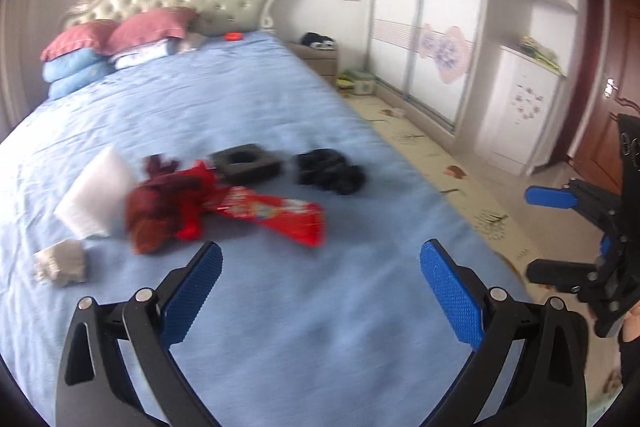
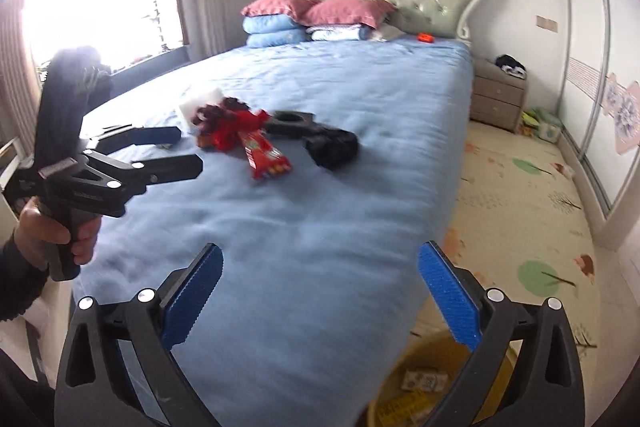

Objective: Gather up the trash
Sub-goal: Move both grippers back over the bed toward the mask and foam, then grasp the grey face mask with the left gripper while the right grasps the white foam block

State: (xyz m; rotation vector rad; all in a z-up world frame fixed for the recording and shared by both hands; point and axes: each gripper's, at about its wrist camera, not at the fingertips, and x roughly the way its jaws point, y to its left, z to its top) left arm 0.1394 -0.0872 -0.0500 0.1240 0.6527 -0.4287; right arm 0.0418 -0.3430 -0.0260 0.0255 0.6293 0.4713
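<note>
Trash lies mid-bed on the blue sheet [image 1: 280,307]: a red snack wrapper [image 1: 276,215], a dark red crumpled bag [image 1: 160,211], a white foam piece [image 1: 96,195], a crumpled grey paper [image 1: 62,263], a dark foam block with a hole [image 1: 248,163] and a black crumpled bag [image 1: 330,171]. My left gripper [image 1: 320,287] is open and empty, short of the wrapper. My right gripper [image 2: 320,291] is open and empty over the bed's near right edge; it also shows in the left wrist view [image 1: 548,235]. The wrapper [image 2: 266,155] and black bag [image 2: 332,147] lie ahead of it.
A yellow bin [image 2: 420,387] with scraps inside stands on the floor by the bed's near right corner. Pillows [image 1: 100,47] are stacked at the headboard. A nightstand [image 2: 498,99], a wardrobe [image 1: 420,27] and a patterned floor mat [image 2: 520,207] lie to the right.
</note>
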